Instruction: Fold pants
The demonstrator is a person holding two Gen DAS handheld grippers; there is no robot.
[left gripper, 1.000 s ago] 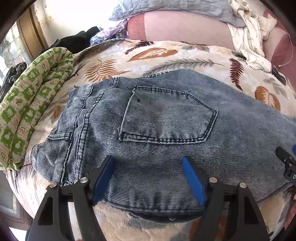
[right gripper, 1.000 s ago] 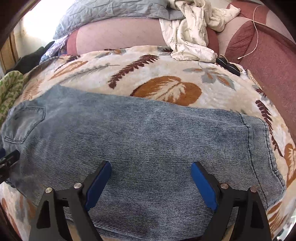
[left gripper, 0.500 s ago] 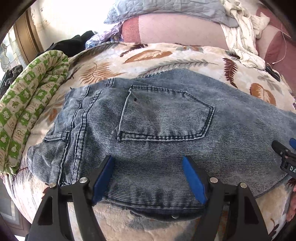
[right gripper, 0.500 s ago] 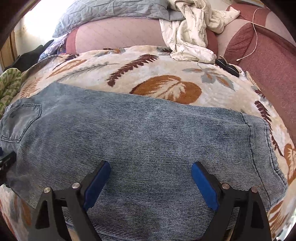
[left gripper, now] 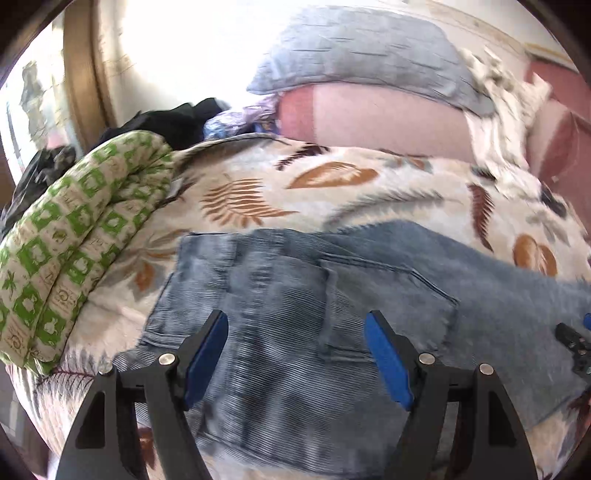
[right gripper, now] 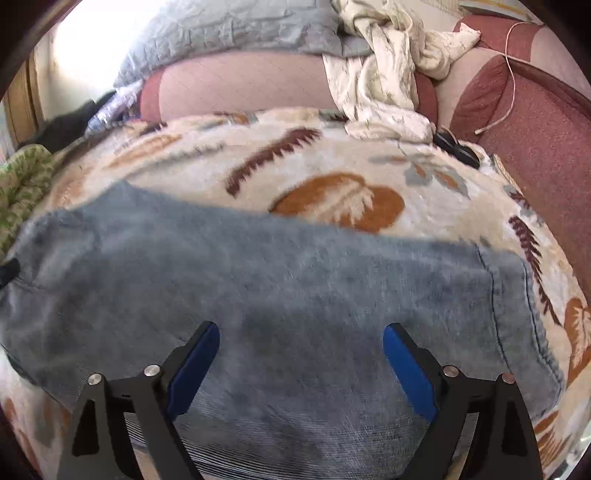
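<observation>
Blue denim pants [left gripper: 295, 314] lie flat on a leaf-patterned blanket [left gripper: 332, 192], folded lengthwise with a back pocket [left gripper: 388, 306] facing up. In the left wrist view my left gripper [left gripper: 295, 354] hovers open above the waistband end, nothing between its blue pads. In the right wrist view the pants [right gripper: 277, 280] stretch to the leg hem [right gripper: 517, 314] at the right. My right gripper [right gripper: 301, 358] hangs open over the leg part, holding nothing. Its tip [left gripper: 574, 341] shows at the left wrist view's right edge.
A rolled green-and-white quilt [left gripper: 74, 243] lies left of the pants. Behind the blanket [right gripper: 332, 166] are a pink cushion [right gripper: 240, 85], a grey pillow [right gripper: 229, 33], a crumpled cream garment [right gripper: 384, 74] and a small black object [right gripper: 456, 147]. A dark red sofa arm [right gripper: 535, 147] is at the right.
The left gripper has lifted and tilted up, so the pants sit lower in its view and more wall and pillow show. The right gripper's view has hardly shifted.
</observation>
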